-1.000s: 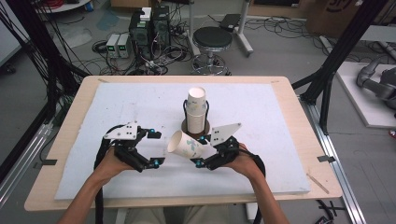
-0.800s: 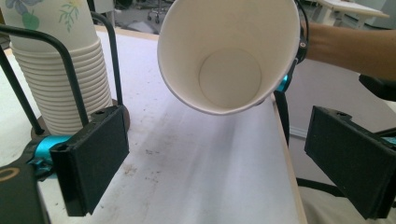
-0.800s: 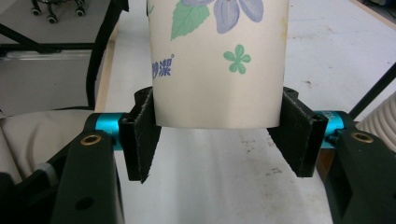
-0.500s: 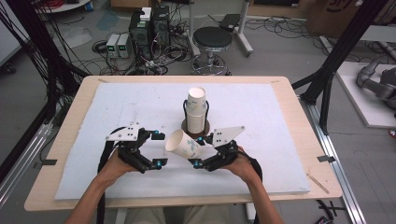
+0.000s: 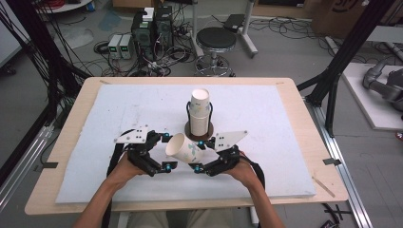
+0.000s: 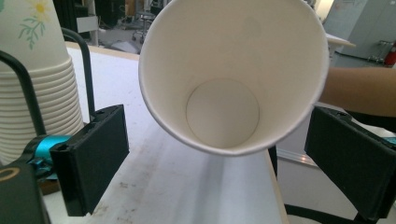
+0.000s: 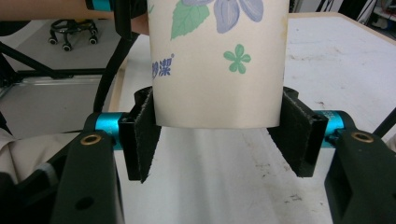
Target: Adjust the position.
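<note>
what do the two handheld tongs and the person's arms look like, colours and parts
Both tongs, left and right, have black bodies with flat black jaws, cyan metal pieces at the jaw mounts and brass-coloured screw holes. Each carries a grey three-cornered plate dotted with small holes, and a black cable trails from each. The forearms are bare, no sleeves visible.

I see a paper cup (image 7: 217,60), matt white inside and printed with flowers outside. The stack of cups (image 5: 200,110) looks like the same thin paper. My fingers (image 7: 145,135) look like matt black plastic with rough pads, joined by glossy blue metal. The table (image 5: 290,102) is pale wood under a white, scuffed, foam-like mat (image 5: 119,107).
</note>
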### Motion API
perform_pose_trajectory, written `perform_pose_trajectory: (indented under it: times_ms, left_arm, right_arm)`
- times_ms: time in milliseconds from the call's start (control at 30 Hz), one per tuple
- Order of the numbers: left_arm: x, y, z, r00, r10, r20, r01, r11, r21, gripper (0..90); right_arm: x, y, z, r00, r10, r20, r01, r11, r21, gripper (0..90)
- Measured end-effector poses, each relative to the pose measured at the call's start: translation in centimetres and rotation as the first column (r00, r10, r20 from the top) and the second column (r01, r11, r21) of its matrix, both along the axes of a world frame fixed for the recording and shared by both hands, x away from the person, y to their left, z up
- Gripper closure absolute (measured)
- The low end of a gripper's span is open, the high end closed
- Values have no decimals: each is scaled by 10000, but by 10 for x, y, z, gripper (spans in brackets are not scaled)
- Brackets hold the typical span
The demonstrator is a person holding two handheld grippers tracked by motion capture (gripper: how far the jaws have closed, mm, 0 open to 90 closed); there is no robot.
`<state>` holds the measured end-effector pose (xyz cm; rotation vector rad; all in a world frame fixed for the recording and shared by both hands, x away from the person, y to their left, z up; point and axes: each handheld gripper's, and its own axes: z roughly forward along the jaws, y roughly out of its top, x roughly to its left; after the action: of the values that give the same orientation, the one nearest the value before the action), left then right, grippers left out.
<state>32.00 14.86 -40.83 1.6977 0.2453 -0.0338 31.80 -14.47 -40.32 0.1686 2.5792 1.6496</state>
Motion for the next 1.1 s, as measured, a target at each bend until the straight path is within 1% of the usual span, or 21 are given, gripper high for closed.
perform_pose_trajectory:
  times_ms: [33, 100, 167, 200, 267, 467, 500, 633, 700, 733, 800, 833, 867, 933, 1000, 1100]
  left_arm:
    - [0, -2, 0, 10000, -51, -14, 51, 10000, -75, 63]
    - [1, -4, 1, 9999, -119, -11, 119, 9999, -88, 64]
    - [1, -6, 1, 9998, -180, 40, 180, 9998, -62, 95]
    - [1, -6, 1, 9998, -180, 40, 180, 9998, -62, 95]
    - [2, -9, 1, 9998, -215, 28, 216, 9995, -219, 95]
    - [4, -14, 2, 9997, -238, 34, 239, 9991, -359, 95]
    - [4, -16, 3, 9997, -252, 7, 252, 9987, -440, 95]
    - [5, -20, 5, 9992, -382, 75, 385, 9983, -427, 95]
    - [5, -21, 4, 9990, -446, 57, 448, 9982, -407, 95]
    - [5, -22, 4, 9990, -448, 20, 449, 9980, -451, 95]
    - [6, -22, 4, 9990, -454, 17, 454, 9981, -412, 96]
    - [6, -24, 3, 9988, -481, -66, 477, 9977, -479, 96]
    - [6, -24, 4, 9986, -534, -46, 530, 9970, -557, 100]
    - [5, -24, 4, 9984, -566, 3, 565, 9964, -632, 122]
    - [5, -23, 5, 9982, -592, 32, 593, 9967, -563, 151]
    - [5, -23, 5, 9977, -665, 90, 669, 9961, -568, 193]
  right_arm:
    - [0, 0, 0, 10000, -7, 48, 7, 10000, -24, 377]
    - [0, 0, 0, 10000, 26, -4, -26, 10000, -19, 377]
    - [0, 1, -1, 10000, 41, 18, -41, 10000, -21, 377]
    - [0, 1, -1, 10000, 41, 18, -41, 10000, -21, 377]
    - [0, 0, -1, 10000, 33, 59, -33, 10000, 3, 377]
    - [0, 0, 0, 10000, 68, 47, -68, 10000, 30, 377]
    - [0, 1, -1, 10000, 79, 7, -79, 9999, 63, 377]
    - [-1, 2, -1, 9999, 103, 48, -104, 9999, 110, 377]
    - [-1, 2, -1, 9999, 147, 9, -148, 9998, 142, 377]
    - [-1, 2, -1, 9999, 131, 19, -131, 9999, 102, 377]
    - [-1, 2, -1, 9998, 167, 70, -167, 9998, 99, 377]
    - [-1, 2, -1, 9999, 143, 42, -143, 9998, 133, 377]
    - [-2, 3, -1, 9998, 179, 8, -179, 9998, 118, 377]
    - [-1, 3, -1, 9998, 205, 55, -206, 9997, 108, 377]
    - [-1, 3, -2, 9997, 224, 81, -225, 9997, 91, 377]
    - [-1, 3, -2, 9996, 240, 147, -241, 9997, 88, 377]
